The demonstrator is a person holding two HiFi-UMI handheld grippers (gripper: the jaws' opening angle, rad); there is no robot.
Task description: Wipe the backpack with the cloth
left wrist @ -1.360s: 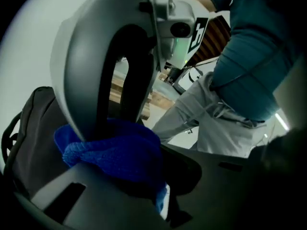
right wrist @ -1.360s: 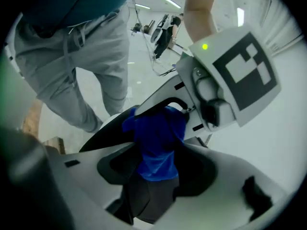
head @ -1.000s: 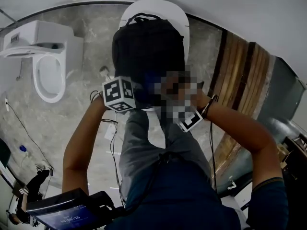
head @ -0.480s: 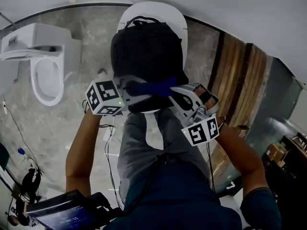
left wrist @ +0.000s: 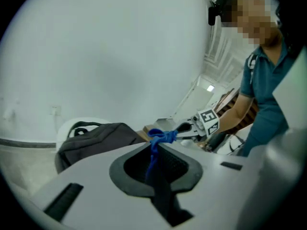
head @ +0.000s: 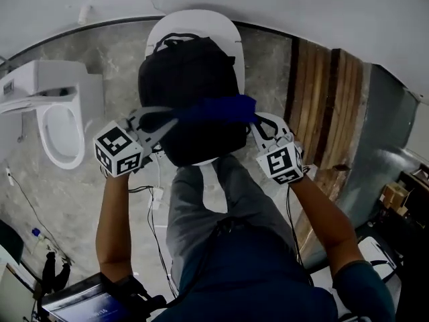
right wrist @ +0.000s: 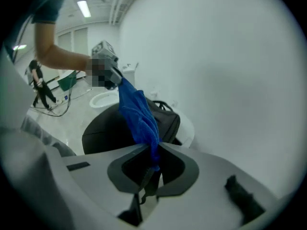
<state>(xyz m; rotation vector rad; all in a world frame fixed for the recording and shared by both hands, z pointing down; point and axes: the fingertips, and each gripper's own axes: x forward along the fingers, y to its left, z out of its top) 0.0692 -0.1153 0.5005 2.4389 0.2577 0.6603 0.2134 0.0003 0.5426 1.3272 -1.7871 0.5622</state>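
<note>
Forearms (head: 112, 213) outstretched, left gripper (head: 171, 118) clamped on cloth (head: 214, 109) above backpack (head: 191, 72), right gripper (head: 257, 121) just closed on its other end

- One black backpack (head: 191, 79)
- One blue cloth (head: 218, 109)
- Two grippers: left gripper (head: 166, 121) and right gripper (head: 258, 123), whose jaws have just been closing on the cloth
- One toilet (head: 60, 123)
- One white oval surface (head: 224, 29)
</note>
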